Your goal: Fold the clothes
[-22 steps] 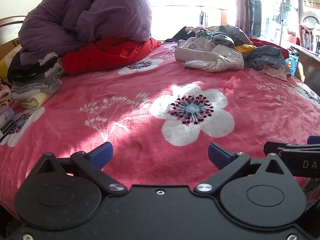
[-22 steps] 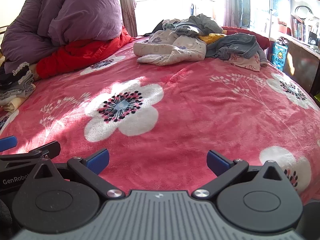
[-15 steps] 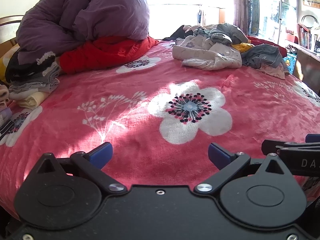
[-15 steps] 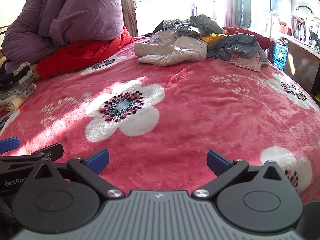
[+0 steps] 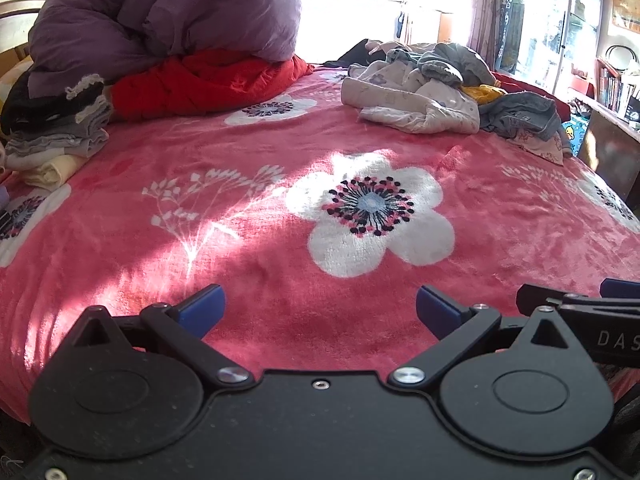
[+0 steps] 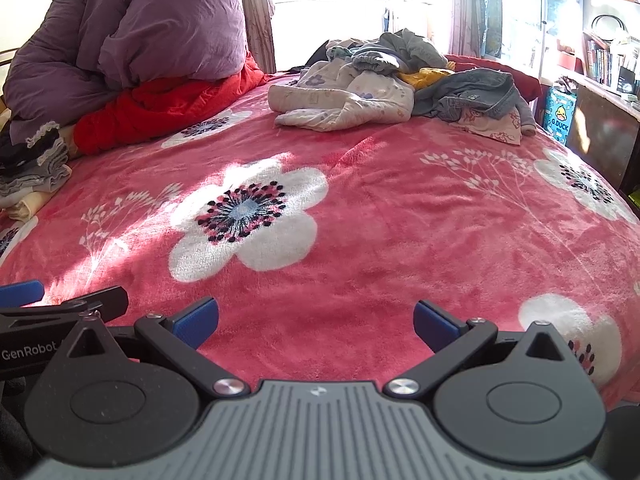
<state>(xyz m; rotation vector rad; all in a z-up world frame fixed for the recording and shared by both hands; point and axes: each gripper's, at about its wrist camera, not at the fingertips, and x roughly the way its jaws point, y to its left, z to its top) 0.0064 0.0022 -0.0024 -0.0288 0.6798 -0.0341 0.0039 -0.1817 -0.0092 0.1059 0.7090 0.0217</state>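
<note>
The right gripper (image 6: 316, 322) is hovering over a pink floral blanket (image 6: 400, 208), its blue-padded jaws standing wide apart with nothing between them. The left gripper (image 6: 60, 304) is showing at the lower left edge. A heap of unfolded clothes (image 6: 384, 88) is lying at the far side. A purple duvet (image 6: 132, 36) is resting on a red quilt (image 6: 168, 104) at the far left, beside a stack of folded garments (image 6: 36, 172).
</note>
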